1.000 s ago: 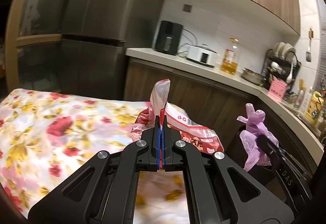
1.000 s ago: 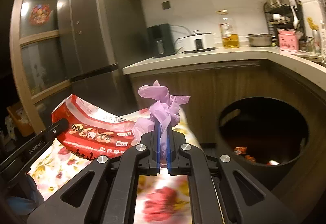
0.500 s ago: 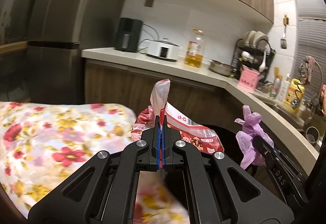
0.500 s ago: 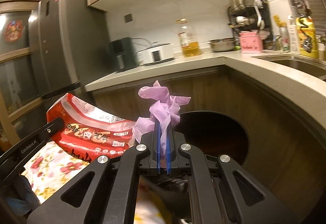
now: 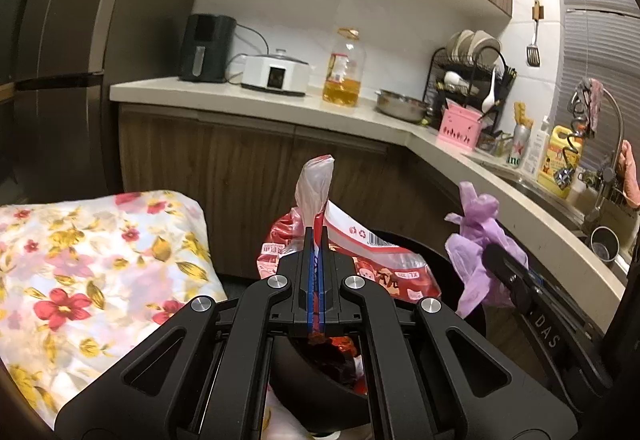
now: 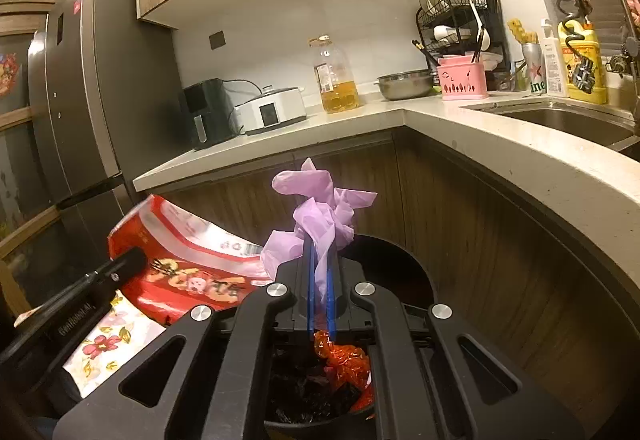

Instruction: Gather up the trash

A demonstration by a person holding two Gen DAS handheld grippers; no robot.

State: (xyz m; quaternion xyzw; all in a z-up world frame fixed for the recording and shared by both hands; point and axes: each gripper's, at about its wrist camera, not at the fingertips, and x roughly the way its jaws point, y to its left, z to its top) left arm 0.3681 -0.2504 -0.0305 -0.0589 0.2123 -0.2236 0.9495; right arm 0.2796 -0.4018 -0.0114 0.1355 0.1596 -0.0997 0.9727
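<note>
My left gripper [image 5: 316, 240] is shut on a red and white plastic snack bag [image 5: 372, 260], held above the black round trash bin [image 5: 320, 388]. The bag also shows in the right wrist view [image 6: 184, 264]. My right gripper [image 6: 320, 252] is shut on a crumpled purple plastic glove [image 6: 320, 211], also over the bin [image 6: 404, 272]. The glove shows in the left wrist view [image 5: 480, 240] to the right of the bag. Red and dark wrappers [image 6: 344, 364] lie inside the bin.
A table with a floral cloth [image 5: 88, 264] stands left of the bin. Wooden cabinets and a pale countertop [image 6: 500, 143] curve behind and to the right, carrying appliances, an oil bottle [image 5: 344, 71], a dish rack and a sink [image 6: 560, 119]. A grey fridge [image 6: 80, 111] stands at left.
Both grippers have swung right, away from the floral table, and now hang over the open trash bin. Each keeps its hold on its item.
</note>
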